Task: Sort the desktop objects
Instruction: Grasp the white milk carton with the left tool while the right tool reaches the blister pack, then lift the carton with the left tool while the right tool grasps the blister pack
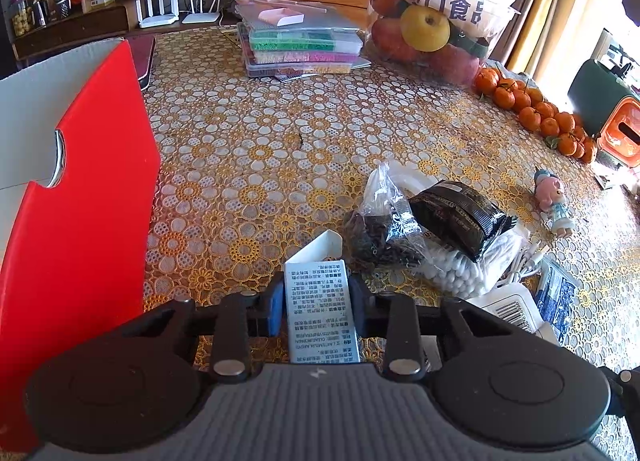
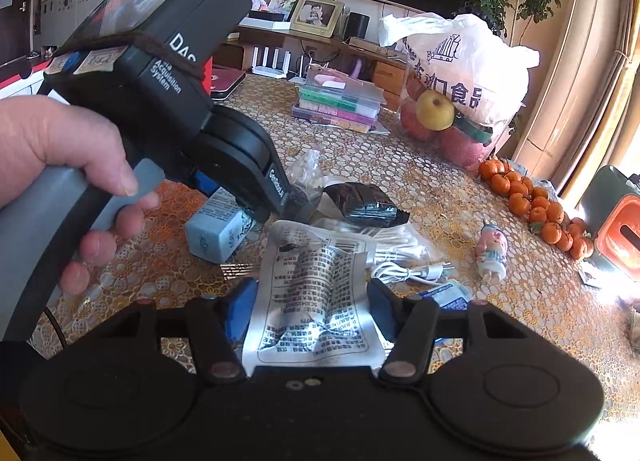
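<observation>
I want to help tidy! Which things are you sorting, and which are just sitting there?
Sorting:
blue box in left gripper
silver packet between right gripper fingers
black packet
bead bag
cotton swabs
white cable
red box

Just sitting:
fruit bag
tangerines
figurine
bead cases

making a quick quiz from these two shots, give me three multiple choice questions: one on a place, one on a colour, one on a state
1. Where do the tangerines lie?
A. beside the fruit bag
B. inside the red box
C. on the stack of bead cases

2. What colour is the small box in the left tool?
A. yellow
B. pale blue
C. pink

3. How is the right tool?
A. shut on the doll
B. holding the black packet
C. open around a printed white pouch

Answers:
1 A, they trail along the table edge next to the fruit bag.
2 B, the right view shows its blue sides.
3 C, its pads stand apart beside the pouch.
</observation>
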Demonstrator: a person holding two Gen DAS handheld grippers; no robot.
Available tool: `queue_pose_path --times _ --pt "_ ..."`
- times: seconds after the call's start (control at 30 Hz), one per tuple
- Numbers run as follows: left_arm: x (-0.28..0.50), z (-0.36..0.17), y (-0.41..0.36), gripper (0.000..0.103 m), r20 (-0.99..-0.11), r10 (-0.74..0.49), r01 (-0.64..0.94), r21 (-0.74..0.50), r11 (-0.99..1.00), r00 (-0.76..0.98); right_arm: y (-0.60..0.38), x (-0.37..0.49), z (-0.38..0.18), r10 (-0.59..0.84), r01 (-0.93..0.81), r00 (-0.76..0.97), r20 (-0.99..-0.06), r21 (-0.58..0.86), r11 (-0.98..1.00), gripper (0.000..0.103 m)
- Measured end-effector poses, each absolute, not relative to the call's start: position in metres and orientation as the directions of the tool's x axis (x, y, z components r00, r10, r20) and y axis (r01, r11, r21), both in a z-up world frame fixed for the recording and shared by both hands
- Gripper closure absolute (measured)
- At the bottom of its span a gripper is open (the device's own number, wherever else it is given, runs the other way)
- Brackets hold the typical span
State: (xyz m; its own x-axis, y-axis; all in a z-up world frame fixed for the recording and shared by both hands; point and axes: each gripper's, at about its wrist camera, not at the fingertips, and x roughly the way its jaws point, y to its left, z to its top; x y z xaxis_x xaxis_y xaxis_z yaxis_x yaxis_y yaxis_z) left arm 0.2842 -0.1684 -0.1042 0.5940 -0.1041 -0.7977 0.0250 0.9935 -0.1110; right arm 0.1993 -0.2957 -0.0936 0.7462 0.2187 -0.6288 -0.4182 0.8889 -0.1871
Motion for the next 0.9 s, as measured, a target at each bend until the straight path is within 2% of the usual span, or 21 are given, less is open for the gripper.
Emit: queue_pose_path --times 0.9 --pt "0.229 -0.05 -0.158 0.074 -0.747 -0.18 0.152 -0.106 0.983 0.64 -0.302 0.171 -0.05 0.196 -0.343 0.785 -0.588 -0.149 0.927 0.044"
